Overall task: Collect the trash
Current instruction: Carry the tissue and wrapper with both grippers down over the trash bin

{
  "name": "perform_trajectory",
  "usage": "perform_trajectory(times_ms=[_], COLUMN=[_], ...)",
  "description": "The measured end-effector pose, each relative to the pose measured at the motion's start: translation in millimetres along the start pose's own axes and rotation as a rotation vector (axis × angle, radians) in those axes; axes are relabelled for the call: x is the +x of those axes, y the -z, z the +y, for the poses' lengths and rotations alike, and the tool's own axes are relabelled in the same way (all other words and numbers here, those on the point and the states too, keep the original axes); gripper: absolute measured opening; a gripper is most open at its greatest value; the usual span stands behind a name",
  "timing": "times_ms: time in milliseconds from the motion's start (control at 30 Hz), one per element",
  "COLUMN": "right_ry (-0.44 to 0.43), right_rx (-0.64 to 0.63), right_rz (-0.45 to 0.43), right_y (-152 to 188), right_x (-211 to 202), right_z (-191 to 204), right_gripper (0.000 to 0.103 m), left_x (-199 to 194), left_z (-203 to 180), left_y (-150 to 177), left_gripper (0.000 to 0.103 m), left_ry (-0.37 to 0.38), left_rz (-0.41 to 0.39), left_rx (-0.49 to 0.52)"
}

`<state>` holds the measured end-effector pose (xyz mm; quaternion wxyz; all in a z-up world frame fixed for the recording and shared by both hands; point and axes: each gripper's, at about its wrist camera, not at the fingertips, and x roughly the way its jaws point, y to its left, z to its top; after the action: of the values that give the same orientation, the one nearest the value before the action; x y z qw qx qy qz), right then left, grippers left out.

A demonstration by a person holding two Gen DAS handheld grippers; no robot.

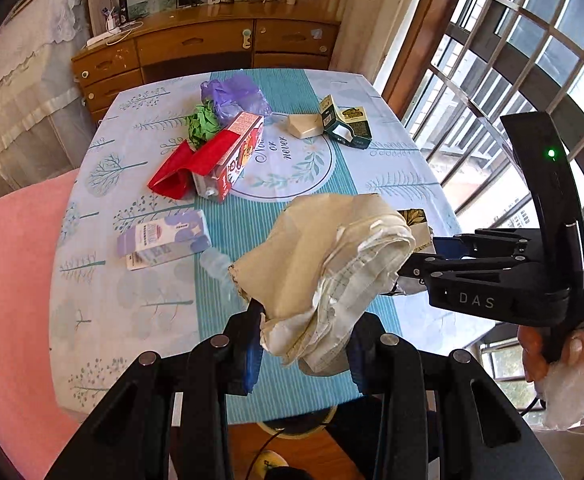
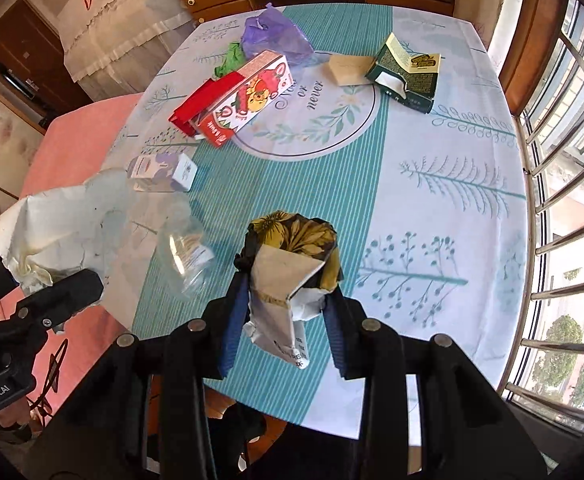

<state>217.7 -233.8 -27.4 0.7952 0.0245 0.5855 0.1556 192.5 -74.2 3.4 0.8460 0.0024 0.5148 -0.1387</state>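
Note:
My left gripper (image 1: 303,332) is shut on a cream plastic bag (image 1: 323,264), held above the table's near edge; the bag also shows in the right wrist view (image 2: 56,228). My right gripper (image 2: 284,312) is shut on a crumpled black-and-yellow flowered carton (image 2: 292,268), beside the bag's mouth; it also shows in the left wrist view (image 1: 415,256). On the table lie a red strawberry carton (image 2: 248,100), a red wrapper (image 1: 176,172), a lilac box (image 1: 164,240), a purple bag (image 2: 276,36), green paper (image 1: 202,122), a beige box (image 2: 349,68), a green carton (image 2: 407,72) and a clear plastic bottle (image 2: 188,256).
The table (image 2: 451,208) has a blue-and-white tree-print cloth. A pink chair (image 1: 12,280) stands at its left. A wooden dresser (image 1: 212,44) is behind it. A barred window (image 2: 563,160) runs along the right side.

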Motion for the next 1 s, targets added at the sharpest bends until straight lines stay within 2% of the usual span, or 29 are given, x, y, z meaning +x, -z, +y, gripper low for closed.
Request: perform_trajectory(times_ms=[233, 467, 600, 800, 1000], right_ry=[0.051, 0.092, 0.118, 0.149, 0.161], right_rx=[0.080, 0.079, 0.085, 0.094, 0.138], right_rz=[-0.003, 0.047, 0.085, 0.146, 0.179], right_y=[75, 135, 161, 194, 231], right_x=[-11, -2, 6, 20, 52], right_z=[64, 115, 129, 129, 116], right_gripper=[0.033, 0.033, 0.033, 0.033, 0.033], left_x=[-48, -68, -62, -40, 8], left_z=[24, 59, 75, 75, 67], left_y=[89, 162, 192, 223, 246], left_gripper=[0.034, 0.034, 0.034, 0.034, 0.034], left_ry=[0.014, 0.022, 0.038, 0.061, 0.069], left_rz=[-0.009, 0.014, 0.052, 0.099, 0.180], left_rx=[0.082, 0.063, 0.043, 0.040, 0.006])
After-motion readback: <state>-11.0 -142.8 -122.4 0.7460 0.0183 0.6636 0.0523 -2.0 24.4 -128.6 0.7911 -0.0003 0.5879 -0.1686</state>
